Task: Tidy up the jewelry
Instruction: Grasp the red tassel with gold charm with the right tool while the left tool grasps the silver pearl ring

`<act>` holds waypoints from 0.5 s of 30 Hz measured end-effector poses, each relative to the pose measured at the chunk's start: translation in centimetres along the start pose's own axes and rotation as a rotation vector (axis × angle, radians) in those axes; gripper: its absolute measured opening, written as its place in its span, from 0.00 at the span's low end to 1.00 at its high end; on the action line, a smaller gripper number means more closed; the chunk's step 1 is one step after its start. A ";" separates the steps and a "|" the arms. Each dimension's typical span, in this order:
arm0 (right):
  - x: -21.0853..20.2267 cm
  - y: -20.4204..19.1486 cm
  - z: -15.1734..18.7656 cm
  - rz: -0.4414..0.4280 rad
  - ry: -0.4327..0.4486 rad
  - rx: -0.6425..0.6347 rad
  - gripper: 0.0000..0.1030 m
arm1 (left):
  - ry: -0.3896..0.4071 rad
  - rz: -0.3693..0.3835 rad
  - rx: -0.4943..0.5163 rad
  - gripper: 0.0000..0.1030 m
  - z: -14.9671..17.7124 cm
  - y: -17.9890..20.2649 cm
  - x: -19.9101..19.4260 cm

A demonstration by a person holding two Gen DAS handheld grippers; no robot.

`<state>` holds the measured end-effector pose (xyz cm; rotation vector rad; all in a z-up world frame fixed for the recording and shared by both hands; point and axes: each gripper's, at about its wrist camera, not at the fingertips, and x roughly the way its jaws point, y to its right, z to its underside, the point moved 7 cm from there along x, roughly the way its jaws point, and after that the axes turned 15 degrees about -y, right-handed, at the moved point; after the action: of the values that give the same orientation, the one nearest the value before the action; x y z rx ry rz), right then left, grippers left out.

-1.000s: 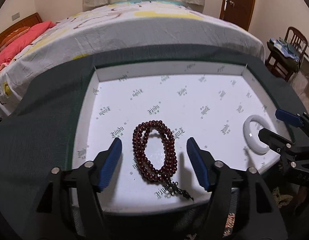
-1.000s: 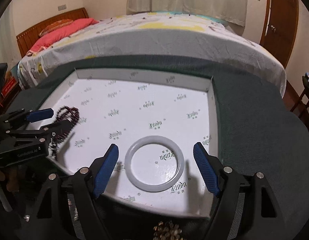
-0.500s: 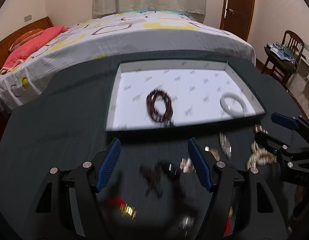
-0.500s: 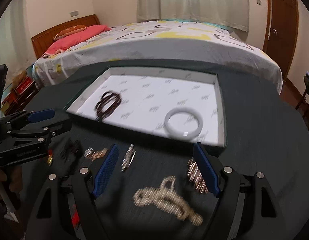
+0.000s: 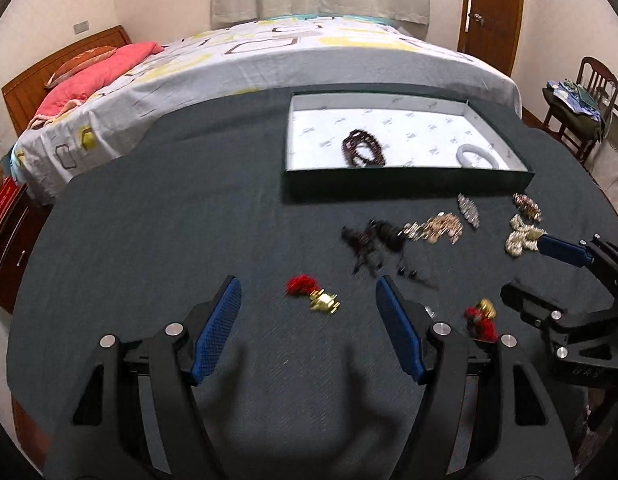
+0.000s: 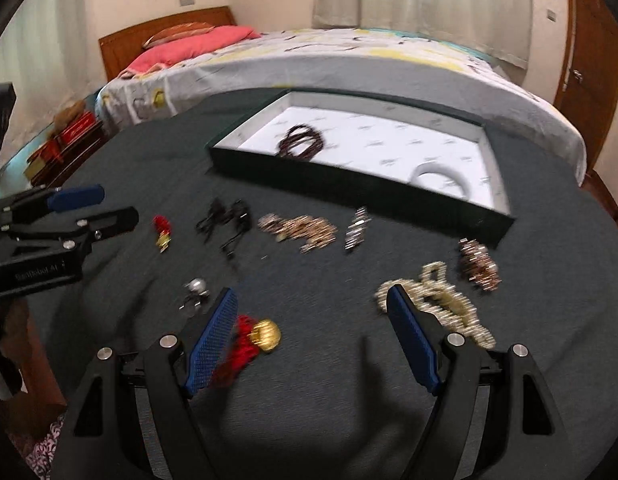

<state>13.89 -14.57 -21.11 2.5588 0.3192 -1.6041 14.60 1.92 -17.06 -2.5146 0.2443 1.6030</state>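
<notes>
A dark box with a white lining (image 5: 405,190) (image 6: 349,192) sits at the far side of the grey-clothed table. Inside lie a dark red bead bracelet (image 5: 363,154) (image 6: 301,143) and a white bangle (image 5: 478,156) (image 6: 439,174). Loose jewelry lies in front of the box: a red-tasselled gold earring (image 5: 313,294) (image 6: 162,230), its twin (image 5: 481,318) (image 6: 253,340), a black piece (image 5: 373,242) (image 6: 227,222), gold pieces (image 5: 435,228) (image 6: 301,230) and a pearl clip (image 5: 521,238) (image 6: 437,300). My left gripper (image 5: 309,304) (image 6: 95,208) is open above the first earring. My right gripper (image 6: 311,312) (image 5: 549,268) is open, with nothing between its fingers.
A bed with a patterned cover (image 5: 309,56) stands just behind the table, pink pillows (image 5: 97,80) at its head. A wooden chair with clothes (image 5: 577,108) is at the right, a door (image 5: 493,12) behind it. A small silver ring (image 6: 195,290) lies by my right gripper's left finger.
Both grippers have pulled back from over the box toward the near side of the table, so the loose jewelry in front of the box has come into view. Both stay open and empty.
</notes>
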 end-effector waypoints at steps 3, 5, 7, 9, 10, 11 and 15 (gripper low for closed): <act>0.7 -1.1 0.3 0.002 -0.016 -0.017 0.72 | -0.010 -0.003 -0.016 0.66 0.9 -1.2 0.1; 1.2 -1.5 0.5 0.008 -0.023 -0.024 0.72 | -0.017 -0.002 -0.028 0.66 1.2 -1.7 0.1; 1.8 -1.9 0.7 0.009 -0.035 -0.029 0.70 | -0.018 0.002 -0.037 0.66 1.4 -2.2 0.1; 2.2 -2.1 0.9 0.016 -0.048 -0.034 0.62 | -0.019 0.005 -0.044 0.66 1.5 -2.5 0.0; 2.6 -2.2 1.0 0.018 -0.061 -0.036 0.60 | -0.018 0.007 -0.044 0.66 1.5 -2.5 0.0; 2.8 -2.3 1.2 0.016 -0.069 -0.036 0.57 | -0.018 0.010 -0.045 0.66 1.5 -2.5 0.0; 3.0 -2.4 1.6 0.010 -0.072 -0.038 0.48 | -0.032 0.025 -0.031 0.66 1.6 -1.9 0.3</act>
<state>13.24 -12.21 -24.47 2.4648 0.3260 -1.6652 13.71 4.12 -17.93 -2.5163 0.2496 1.6669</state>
